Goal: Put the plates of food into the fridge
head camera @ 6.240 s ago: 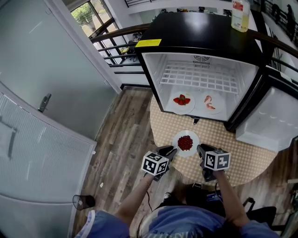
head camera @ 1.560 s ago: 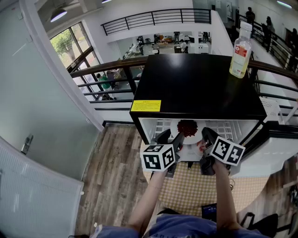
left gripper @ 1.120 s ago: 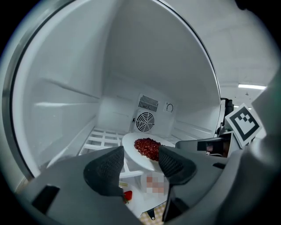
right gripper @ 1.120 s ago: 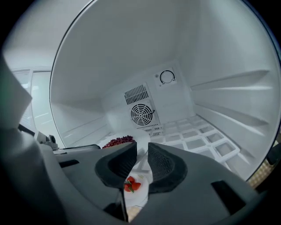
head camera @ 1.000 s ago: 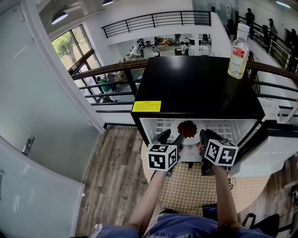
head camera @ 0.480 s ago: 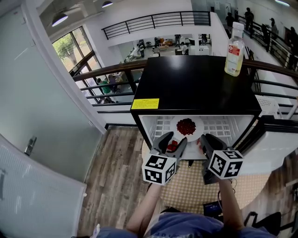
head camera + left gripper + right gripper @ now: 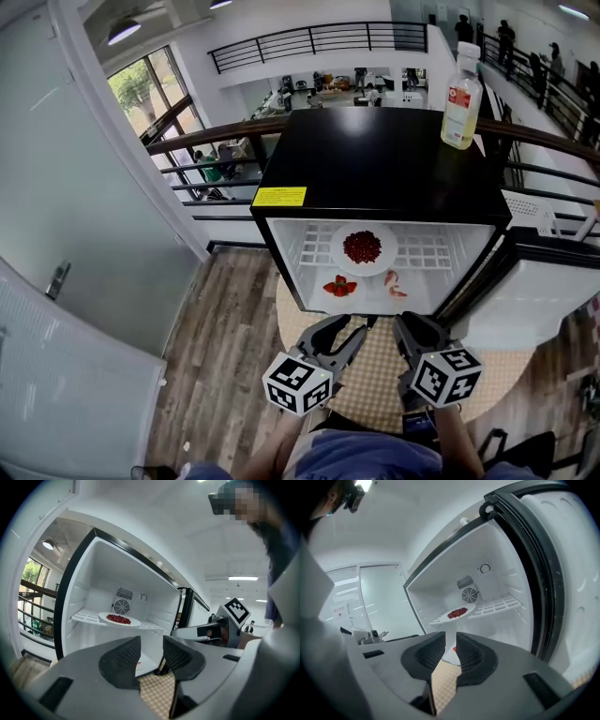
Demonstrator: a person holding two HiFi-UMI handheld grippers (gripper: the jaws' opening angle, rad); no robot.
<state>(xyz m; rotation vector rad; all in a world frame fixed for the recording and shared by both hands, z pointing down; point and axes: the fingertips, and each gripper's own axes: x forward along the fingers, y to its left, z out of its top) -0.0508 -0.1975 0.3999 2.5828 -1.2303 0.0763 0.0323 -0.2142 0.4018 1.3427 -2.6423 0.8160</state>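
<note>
- Both tools hang in front of the open fridge (image 7: 384,169), over the checked mat (image 7: 375,367). The left gripper (image 7: 343,332) has just been closing to a middling gap with nothing between its jaws. The right gripper (image 7: 418,328) stands narrow and is empty too.
- The plate of red berries (image 7: 363,247) lies at the middle of the wire shelf (image 7: 441,251), towards its front edge. The strawberry plate (image 7: 339,287) and the plate of slices (image 7: 395,284) rest on the fridge floor below it.
- What could go wrong (as we judge it): the plate of red berries seems close to the shelf's front edge. A hard swing of the door (image 7: 548,300) could jolt it down onto the plates beneath. The same bump could topple the bottle (image 7: 460,94) at the back right corner of the fridge top.
- Writing: the yellow sticker (image 7: 279,196) at the top's front left corner and the bottle's red-and-white label both carry print, but it is too small for us to read.
</note>
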